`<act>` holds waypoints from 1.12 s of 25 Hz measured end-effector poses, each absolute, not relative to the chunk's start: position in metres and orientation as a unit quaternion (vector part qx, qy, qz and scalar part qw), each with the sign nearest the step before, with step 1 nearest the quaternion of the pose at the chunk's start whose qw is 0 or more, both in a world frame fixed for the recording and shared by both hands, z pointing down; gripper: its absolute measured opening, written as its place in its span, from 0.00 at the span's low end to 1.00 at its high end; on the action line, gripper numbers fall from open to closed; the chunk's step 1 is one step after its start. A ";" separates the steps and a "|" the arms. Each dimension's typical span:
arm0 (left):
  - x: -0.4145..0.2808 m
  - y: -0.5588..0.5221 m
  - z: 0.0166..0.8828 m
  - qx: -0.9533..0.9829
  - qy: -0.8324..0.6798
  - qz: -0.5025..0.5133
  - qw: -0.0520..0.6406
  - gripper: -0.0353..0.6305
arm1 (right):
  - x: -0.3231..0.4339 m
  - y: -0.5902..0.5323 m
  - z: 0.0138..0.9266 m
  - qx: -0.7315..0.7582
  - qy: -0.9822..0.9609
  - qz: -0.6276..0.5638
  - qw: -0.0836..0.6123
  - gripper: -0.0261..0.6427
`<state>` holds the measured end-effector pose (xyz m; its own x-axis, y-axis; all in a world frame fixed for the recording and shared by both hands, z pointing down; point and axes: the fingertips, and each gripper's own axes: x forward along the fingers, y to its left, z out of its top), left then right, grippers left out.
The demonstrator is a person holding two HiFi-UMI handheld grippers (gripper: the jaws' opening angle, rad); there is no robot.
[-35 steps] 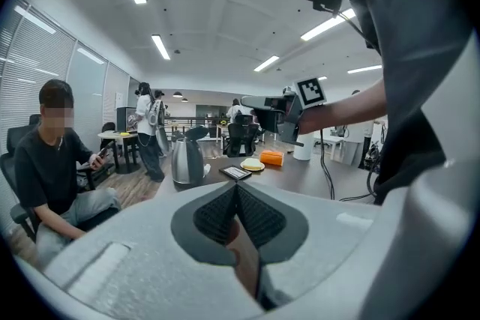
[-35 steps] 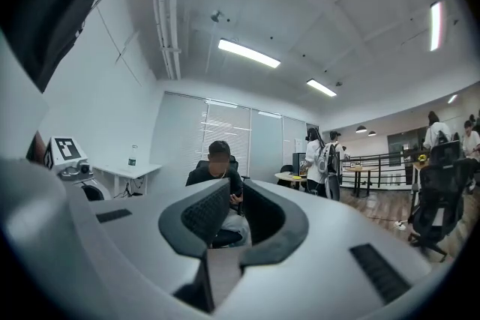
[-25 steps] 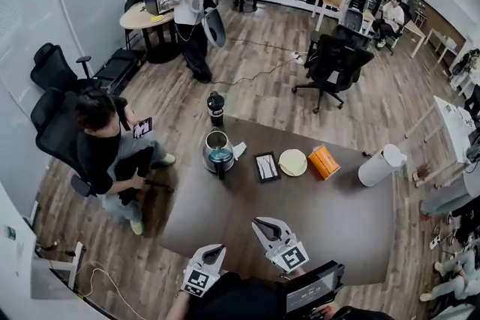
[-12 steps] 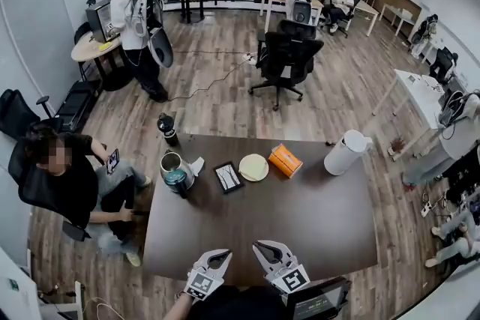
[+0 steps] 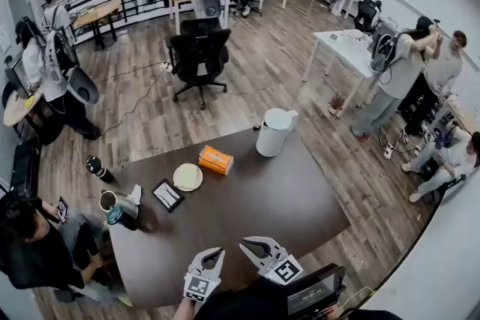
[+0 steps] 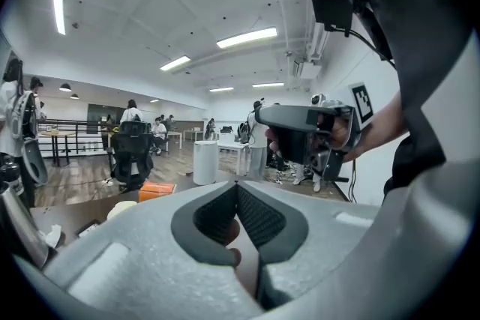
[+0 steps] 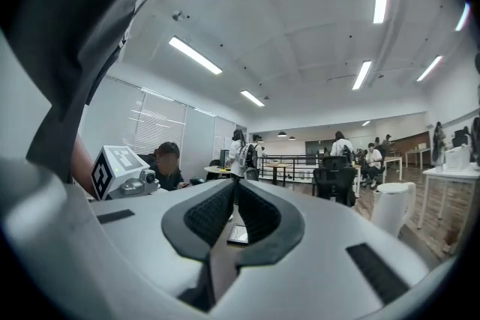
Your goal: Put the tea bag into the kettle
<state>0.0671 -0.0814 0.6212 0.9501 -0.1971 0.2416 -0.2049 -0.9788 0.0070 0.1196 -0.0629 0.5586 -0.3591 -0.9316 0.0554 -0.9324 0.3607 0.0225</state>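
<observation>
The steel kettle [image 5: 112, 202] stands with its mouth open at the left end of the dark table [image 5: 277, 198]; it also shows at the left edge of the left gripper view as the kettle [image 6: 10, 212]. A small white tea bag [image 5: 135, 193] lies right beside it. My left gripper [image 5: 217, 252] and right gripper [image 5: 244, 243] hover side by side over the table's near edge, far from both. In its own view the left gripper [image 6: 237, 184] has its tips together, nothing between. The right gripper [image 7: 234, 183] is likewise shut and empty.
On the table sit a black framed tablet [image 5: 167, 195], a pale round plate [image 5: 187, 177], an orange box [image 5: 215, 160] and a tall white cylinder [image 5: 275, 132]. A black bottle [image 5: 99, 169] stands at the far left corner. A person sits left of the table; others stand around.
The head view has swung right, so the table and everything on it slid left in the picture. Both grippers stay low at the near edge, still closed and empty.
</observation>
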 end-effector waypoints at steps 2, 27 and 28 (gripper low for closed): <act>0.089 -0.077 0.620 0.990 -0.082 0.116 0.012 0.06 | 0.142 -0.059 0.556 0.586 -0.810 0.005 0.021 0.08; 0.299 -0.011 0.632 0.987 -0.062 0.149 0.018 0.06 | 0.346 0.024 0.599 0.639 -0.769 0.023 0.018 0.05; 0.301 -0.007 0.632 0.987 -0.069 0.147 0.021 0.06 | 0.351 0.026 0.599 0.635 -0.772 0.022 0.018 0.05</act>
